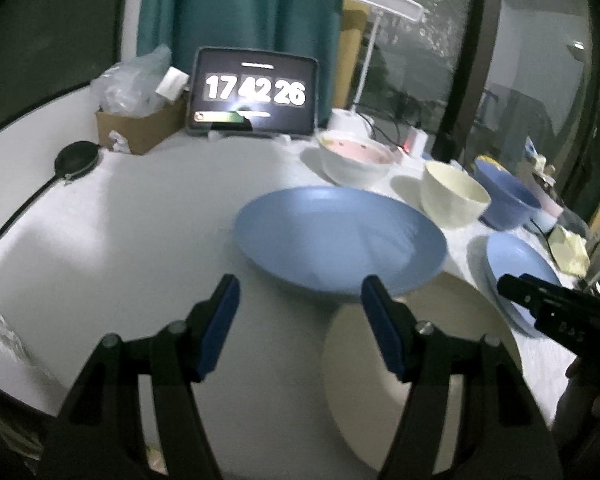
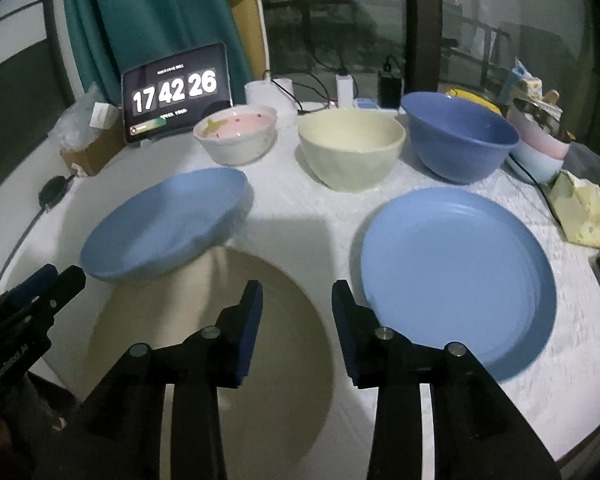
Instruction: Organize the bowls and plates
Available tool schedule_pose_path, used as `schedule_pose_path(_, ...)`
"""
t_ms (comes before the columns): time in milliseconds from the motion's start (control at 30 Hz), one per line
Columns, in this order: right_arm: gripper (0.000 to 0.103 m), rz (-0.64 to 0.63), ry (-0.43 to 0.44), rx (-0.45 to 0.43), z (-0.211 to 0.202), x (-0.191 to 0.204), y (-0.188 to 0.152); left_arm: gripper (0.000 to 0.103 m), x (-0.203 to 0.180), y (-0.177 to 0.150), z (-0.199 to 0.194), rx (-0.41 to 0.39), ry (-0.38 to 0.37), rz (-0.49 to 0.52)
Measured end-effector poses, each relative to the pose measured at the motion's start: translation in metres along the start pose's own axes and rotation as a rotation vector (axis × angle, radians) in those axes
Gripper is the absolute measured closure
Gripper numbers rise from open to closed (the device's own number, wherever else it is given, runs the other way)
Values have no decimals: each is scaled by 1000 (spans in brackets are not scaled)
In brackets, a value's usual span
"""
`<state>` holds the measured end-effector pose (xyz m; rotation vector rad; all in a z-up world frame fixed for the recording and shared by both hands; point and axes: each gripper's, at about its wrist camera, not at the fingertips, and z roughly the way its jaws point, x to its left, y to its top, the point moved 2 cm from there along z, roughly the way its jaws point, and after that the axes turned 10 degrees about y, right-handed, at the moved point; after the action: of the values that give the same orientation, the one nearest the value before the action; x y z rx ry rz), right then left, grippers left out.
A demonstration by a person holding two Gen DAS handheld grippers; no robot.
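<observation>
A beige plate point(image 2: 212, 340) lies at the near edge of the white table point(image 2: 300, 208). One blue plate point(image 2: 164, 224) overlaps its far left rim, and a second blue plate point(image 2: 456, 280) lies flat to its right. Behind them stand a pink-lined bowl point(image 2: 236, 132), a cream bowl point(image 2: 352, 152) and a dark blue bowl point(image 2: 460, 136). My right gripper point(image 2: 297, 296) is open over the gap between the beige plate and the right blue plate, nothing in it. My left gripper point(image 1: 300, 292) is open before the left blue plate point(image 1: 340, 236), its right finger over the beige plate point(image 1: 420, 360).
A tablet clock point(image 2: 176, 92), a cardboard box point(image 2: 92, 152) and a lamp base point(image 2: 268, 92) line the back. Stacked pink and pale blue bowls point(image 2: 540, 152) and a yellow pack point(image 2: 584, 212) crowd the right edge. A black disc with a cable point(image 1: 76, 158) lies at the left.
</observation>
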<state>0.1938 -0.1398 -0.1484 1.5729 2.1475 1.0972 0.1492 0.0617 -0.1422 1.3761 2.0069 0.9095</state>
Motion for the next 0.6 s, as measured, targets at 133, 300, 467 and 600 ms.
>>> schedule_pose_path(133,64,-14,9,-19,7,9,16,38,10,11,10,-7,16,-20)
schedule_pose_path(300,64,-26,19,-23,21,20,33,38,20,23,29,5,32,-38)
schedule_pose_path(467,64,-35,35,1,41,29,42,38,27,28,48,37,38,-50)
schedule_pose_path(600,64,-31,52,30,57,32,42,38,31,30,64,72,40,-58)
